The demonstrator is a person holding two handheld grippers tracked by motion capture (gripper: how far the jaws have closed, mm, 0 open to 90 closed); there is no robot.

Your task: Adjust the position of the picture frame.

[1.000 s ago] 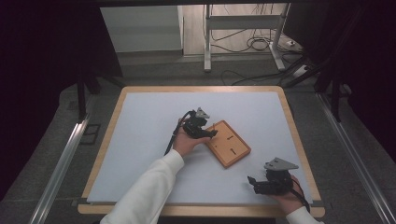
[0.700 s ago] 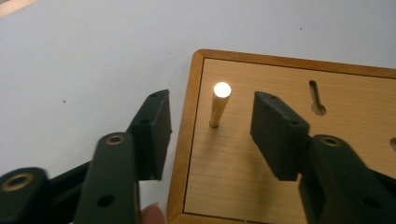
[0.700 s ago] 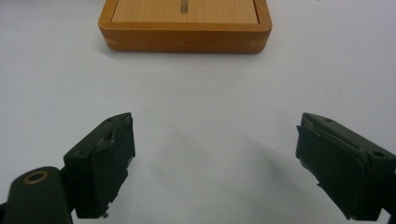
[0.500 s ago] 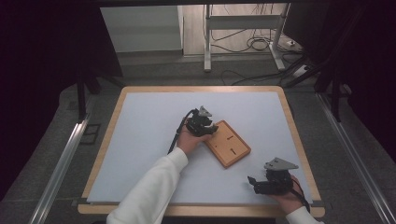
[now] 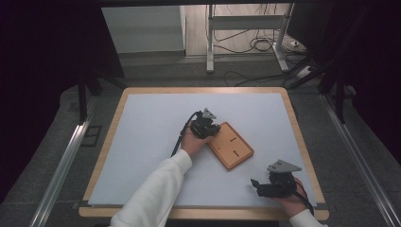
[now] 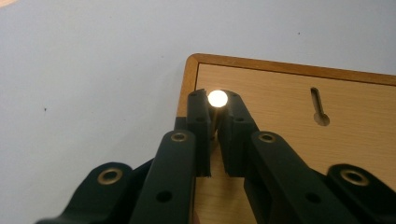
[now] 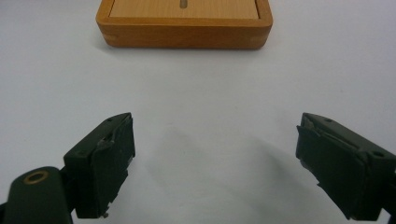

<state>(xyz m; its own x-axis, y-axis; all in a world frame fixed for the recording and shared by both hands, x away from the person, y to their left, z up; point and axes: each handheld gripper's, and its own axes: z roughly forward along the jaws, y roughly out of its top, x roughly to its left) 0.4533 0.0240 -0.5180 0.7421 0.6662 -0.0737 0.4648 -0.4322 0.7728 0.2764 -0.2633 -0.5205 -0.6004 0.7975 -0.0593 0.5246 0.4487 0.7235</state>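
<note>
Left gripper view: a small bright knob on the wooden box, at centre frame, is pinched by the left tongs, whose jaws have just been closing, presumably for a lift. Its stem is hidden. The right tongs are held wide at lower frame, idle on the table.

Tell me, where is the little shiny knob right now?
In the left gripper view, the shiny knob sits pinched between the left gripper's fingers, near a corner of the wooden board.
</note>
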